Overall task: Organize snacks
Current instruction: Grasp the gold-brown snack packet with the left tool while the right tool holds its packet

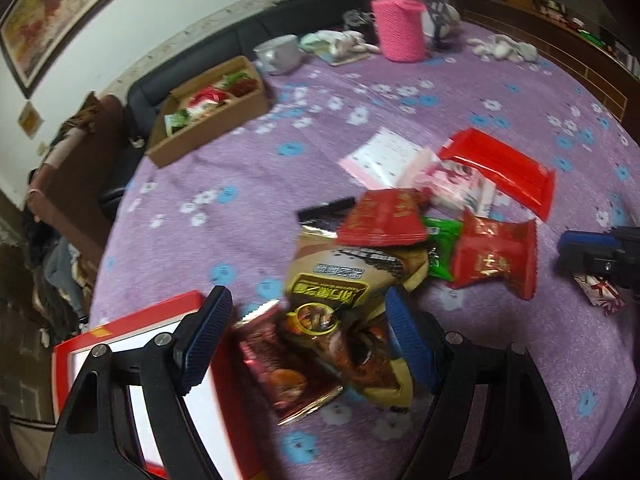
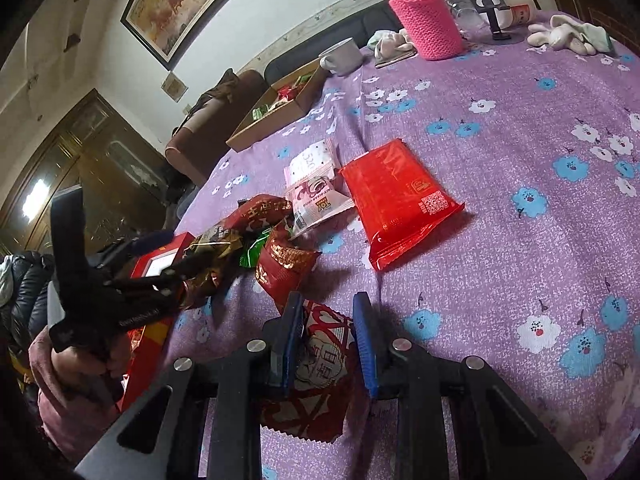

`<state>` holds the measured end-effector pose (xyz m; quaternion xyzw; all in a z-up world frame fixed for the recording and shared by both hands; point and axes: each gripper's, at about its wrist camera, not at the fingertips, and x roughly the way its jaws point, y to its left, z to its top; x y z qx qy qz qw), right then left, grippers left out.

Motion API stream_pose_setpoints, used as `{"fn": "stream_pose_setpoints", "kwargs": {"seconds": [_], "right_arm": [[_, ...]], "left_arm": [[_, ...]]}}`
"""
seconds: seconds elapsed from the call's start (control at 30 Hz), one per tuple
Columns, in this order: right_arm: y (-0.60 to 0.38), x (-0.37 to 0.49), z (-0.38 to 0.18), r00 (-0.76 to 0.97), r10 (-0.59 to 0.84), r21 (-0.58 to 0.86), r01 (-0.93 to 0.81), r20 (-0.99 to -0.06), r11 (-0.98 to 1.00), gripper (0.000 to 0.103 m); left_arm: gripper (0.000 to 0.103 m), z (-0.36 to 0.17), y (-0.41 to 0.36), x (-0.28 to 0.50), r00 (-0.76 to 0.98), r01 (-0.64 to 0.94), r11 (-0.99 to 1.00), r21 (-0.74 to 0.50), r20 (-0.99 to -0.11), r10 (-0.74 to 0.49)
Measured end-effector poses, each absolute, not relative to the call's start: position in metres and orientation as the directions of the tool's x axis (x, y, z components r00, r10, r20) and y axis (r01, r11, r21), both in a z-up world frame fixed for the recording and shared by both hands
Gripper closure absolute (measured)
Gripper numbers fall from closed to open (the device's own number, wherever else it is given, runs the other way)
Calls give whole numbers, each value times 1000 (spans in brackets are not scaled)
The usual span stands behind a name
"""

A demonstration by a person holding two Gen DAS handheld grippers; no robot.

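Note:
My right gripper (image 2: 327, 300) is shut on a red-and-white snack packet (image 2: 316, 364) low over the purple flowered tablecloth (image 2: 500, 240). In the left wrist view that gripper (image 1: 592, 248) shows at the right edge with the packet (image 1: 600, 294) under it. My left gripper (image 1: 306, 300) stands open over the snack pile. A brown-and-gold bag (image 1: 340, 292) and a dark red packet (image 1: 280, 364) lie between its fingers. Beyond them lie small red packets (image 1: 384, 216), a green one (image 1: 442, 248), a pink-white one (image 1: 456, 184) and a large red pack (image 1: 500, 168).
A cardboard box (image 1: 208, 136) holding several snacks sits at the far left of the table. A red-rimmed box (image 1: 120, 336) lies under my left gripper. At the back stand a pink knit-covered bottle (image 1: 400, 24) and a grey cup (image 1: 280, 54). A hand in a pink sleeve (image 2: 76, 364) holds the left gripper.

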<state>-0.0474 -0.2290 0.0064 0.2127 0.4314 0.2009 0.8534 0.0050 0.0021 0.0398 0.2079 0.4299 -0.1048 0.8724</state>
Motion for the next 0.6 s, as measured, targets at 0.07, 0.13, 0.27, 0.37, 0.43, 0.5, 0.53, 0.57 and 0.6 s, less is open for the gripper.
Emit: {"fn": "stream_pose_setpoints", "kwargs": {"seconds": [0.07, 0.13, 0.27, 0.37, 0.43, 0.5, 0.53, 0.57, 0.6], "right_arm": [[-229, -48, 5, 545, 529, 539, -159, -651, 827, 77], [-229, -48, 5, 544, 529, 539, -159, -651, 827, 77], [-230, -48, 5, 546, 532, 544, -158, -648, 824, 77], [-232, -48, 6, 551, 540, 556, -159, -636, 816, 77], [-233, -49, 7, 558, 549, 567, -163, -622, 807, 77], [-235, -50, 9, 563, 558, 576, -169, -609, 800, 77], [-235, -50, 10, 566, 567, 585, -174, -599, 792, 77], [-236, -50, 10, 567, 574, 592, -178, -591, 786, 77], [-237, -50, 12, 569, 583, 603, -183, -579, 777, 77]], "left_arm": [[26, 39, 3, 7, 601, 363, 900, 240, -799, -29], [46, 40, 5, 7, 592, 371, 909, 189, -802, -75], [58, 39, 4, 3, 609, 367, 909, 195, -790, -77], [66, 43, 8, -3, 613, 360, 918, 165, -784, -99], [67, 43, 13, -7, 608, 353, 926, 131, -785, -121], [68, 44, 15, -12, 609, 351, 929, 116, -782, -132], [70, 44, 17, -14, 609, 347, 931, 108, -781, -136], [71, 45, 18, -16, 608, 344, 934, 95, -781, -144], [71, 47, 20, -20, 605, 344, 936, 73, -780, -161]]}}
